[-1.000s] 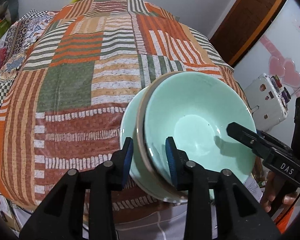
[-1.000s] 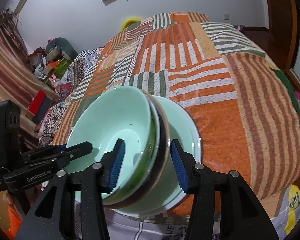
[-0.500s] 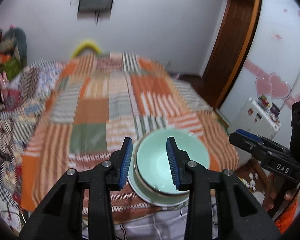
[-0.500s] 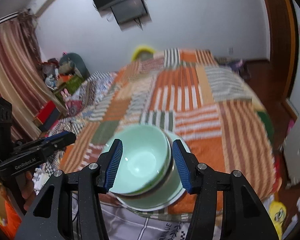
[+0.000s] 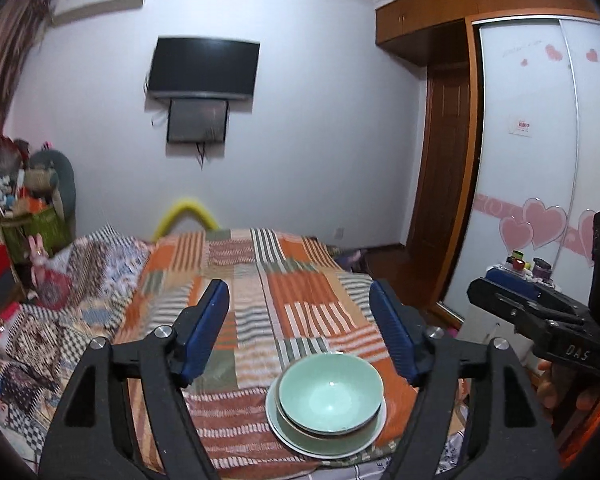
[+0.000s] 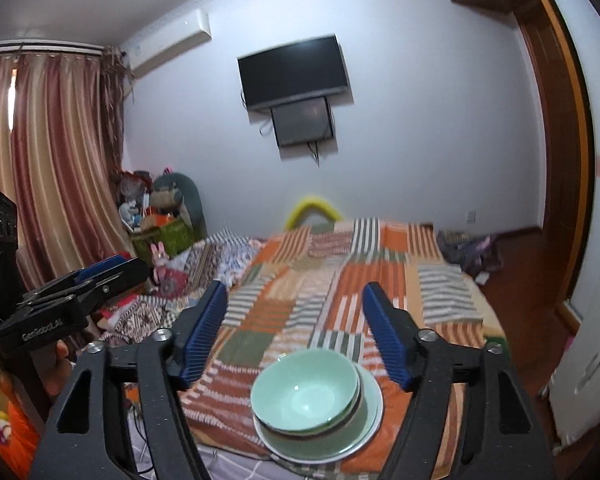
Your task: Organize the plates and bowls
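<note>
Both jaws opening — stacked bowls [image 5: 330, 391] lie well below, apart.

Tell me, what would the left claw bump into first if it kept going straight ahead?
Probably the patchwork bedspread. The left claw, empty and opening, points slightly downward over the stacked bowls; depth is unclear.

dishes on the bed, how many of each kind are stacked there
bowls: 2, nested, both green
plates: 1, pale green, under the bowls
total: 3 dishes in one stack on the patchwork bedspread
</note>
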Demonstrator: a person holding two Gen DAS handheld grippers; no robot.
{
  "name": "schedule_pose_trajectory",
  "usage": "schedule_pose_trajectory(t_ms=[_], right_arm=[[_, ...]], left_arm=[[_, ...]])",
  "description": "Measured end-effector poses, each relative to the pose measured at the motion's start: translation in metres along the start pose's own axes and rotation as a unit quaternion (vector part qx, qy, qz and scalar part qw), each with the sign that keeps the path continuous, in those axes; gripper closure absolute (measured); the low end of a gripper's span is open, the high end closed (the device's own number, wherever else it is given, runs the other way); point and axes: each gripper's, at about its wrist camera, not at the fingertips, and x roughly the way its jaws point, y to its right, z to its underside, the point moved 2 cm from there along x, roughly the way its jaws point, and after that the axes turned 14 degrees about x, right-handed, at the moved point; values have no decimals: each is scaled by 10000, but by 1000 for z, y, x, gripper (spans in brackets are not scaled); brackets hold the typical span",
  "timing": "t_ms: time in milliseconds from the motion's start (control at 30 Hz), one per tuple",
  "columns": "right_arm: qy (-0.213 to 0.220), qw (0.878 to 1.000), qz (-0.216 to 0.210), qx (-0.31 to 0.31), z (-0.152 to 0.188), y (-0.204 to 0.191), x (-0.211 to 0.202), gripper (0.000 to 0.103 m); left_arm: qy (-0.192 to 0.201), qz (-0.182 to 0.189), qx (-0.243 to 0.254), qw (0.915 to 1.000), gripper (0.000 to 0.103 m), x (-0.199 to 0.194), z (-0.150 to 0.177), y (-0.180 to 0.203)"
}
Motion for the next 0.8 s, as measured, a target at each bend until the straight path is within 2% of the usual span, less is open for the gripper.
schedule_pose_trajectory(t_ms=[33,100,167,333,400,800], right_arm=[[65,10000,-1,-25,-1,-2,-2,28],[129,9999,-5,-62,-2,-4,-4,25],[184,9998,-3,-97,-2,-5,-4,19],[268,9996,6,-118,-2,-8,-3,11],[301,9995,18,-119,-1,-9,-4,1],[289,9995,48,-145,3,-8,-6,0]], left_arm=[[41,-31,44,10000,27,-3,-1,1],[160,-137,59,9998,9,-10,-2,2],[307,-206,59,9993,5,-16,-1,3],[360,-233,104,9990,1,-17,-1,7],[337,-224,100,9991,1,-18,1,7],[285,-233,50,9993,0,-15,6,2]])
